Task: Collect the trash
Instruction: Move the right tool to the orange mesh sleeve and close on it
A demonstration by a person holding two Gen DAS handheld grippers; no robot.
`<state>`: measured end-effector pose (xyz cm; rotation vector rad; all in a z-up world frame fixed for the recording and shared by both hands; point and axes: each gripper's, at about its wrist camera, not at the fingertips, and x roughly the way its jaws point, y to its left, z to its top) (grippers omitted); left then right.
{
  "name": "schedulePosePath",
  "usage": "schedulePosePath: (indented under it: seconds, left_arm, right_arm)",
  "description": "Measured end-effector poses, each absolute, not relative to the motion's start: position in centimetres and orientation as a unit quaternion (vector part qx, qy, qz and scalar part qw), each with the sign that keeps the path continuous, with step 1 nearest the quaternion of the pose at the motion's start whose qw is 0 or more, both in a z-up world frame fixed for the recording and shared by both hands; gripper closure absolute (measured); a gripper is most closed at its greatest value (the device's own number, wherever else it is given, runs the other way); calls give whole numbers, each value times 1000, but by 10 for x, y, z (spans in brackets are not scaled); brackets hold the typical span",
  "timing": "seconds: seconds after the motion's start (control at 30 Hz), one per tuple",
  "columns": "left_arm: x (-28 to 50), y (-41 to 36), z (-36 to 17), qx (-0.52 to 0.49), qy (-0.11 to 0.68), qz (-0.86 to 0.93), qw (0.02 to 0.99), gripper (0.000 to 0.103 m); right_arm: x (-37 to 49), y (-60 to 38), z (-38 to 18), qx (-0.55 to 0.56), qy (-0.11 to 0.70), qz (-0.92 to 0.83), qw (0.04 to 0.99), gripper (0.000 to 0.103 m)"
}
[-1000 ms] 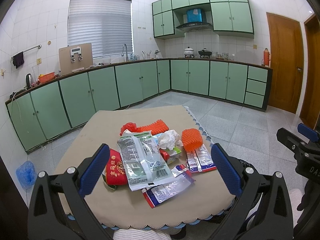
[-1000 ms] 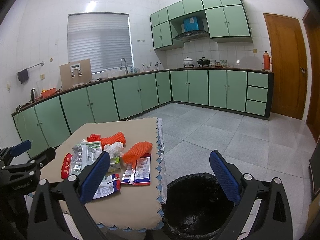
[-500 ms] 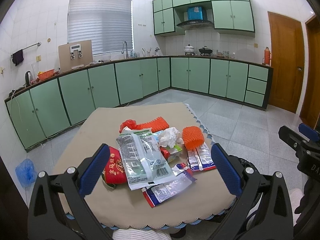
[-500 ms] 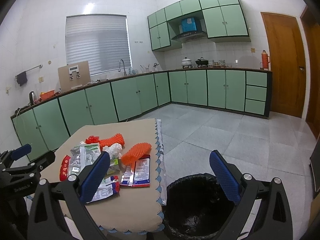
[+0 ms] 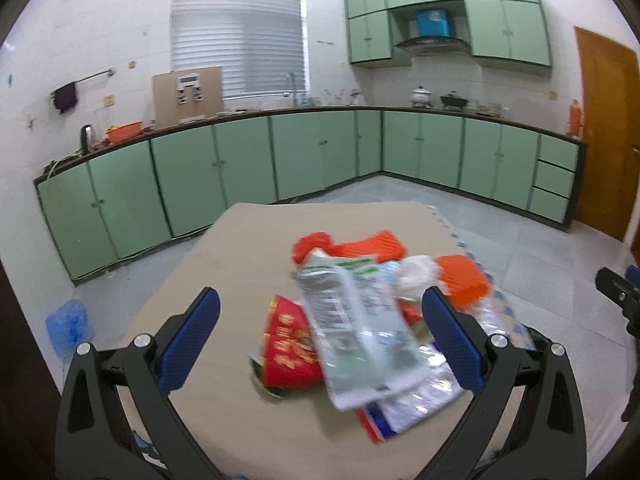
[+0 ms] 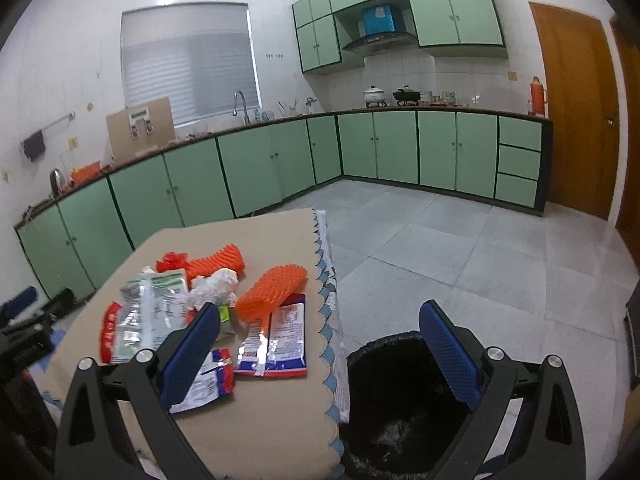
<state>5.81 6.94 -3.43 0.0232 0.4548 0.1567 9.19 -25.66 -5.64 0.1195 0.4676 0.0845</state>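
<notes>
Both the left gripper and right gripper were held released; the silver wrapper between the left jaws was judged light, limp, slippery, best pinched at an edge.

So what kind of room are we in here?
A home kitchen, most likely: green cabinets run under an L-shaped counter, a sink tap stands by the window, and pots sit under a range hood.
</notes>
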Motion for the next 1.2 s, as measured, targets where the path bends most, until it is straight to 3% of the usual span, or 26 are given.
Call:
schedulePosePath:
  seconds: [0.27, 0.43, 1.0, 1.1, 1.2]
  left_arm:
    - [91, 105, -50, -8, 238, 91, 967, 6]
    - [119, 113, -61, -9, 260, 72, 963, 21]
    - [191, 126, -98, -24, 316, 25, 948, 20]
    - [192, 125, -100, -27, 317, 18, 948, 20]
    - [193, 125, -101, -30, 319, 10, 947, 26]
  right_arm:
    - [143, -228, -79, 56, 253, 73, 963, 12]
    - [171, -212, -91, 54, 268, 83, 958, 15]
    - [246, -175, -134, 23, 340, 87, 936, 24]
    - [251, -175, -141, 25, 356, 90, 930, 33]
    - [256, -174, -148, 32, 375, 104, 921, 49]
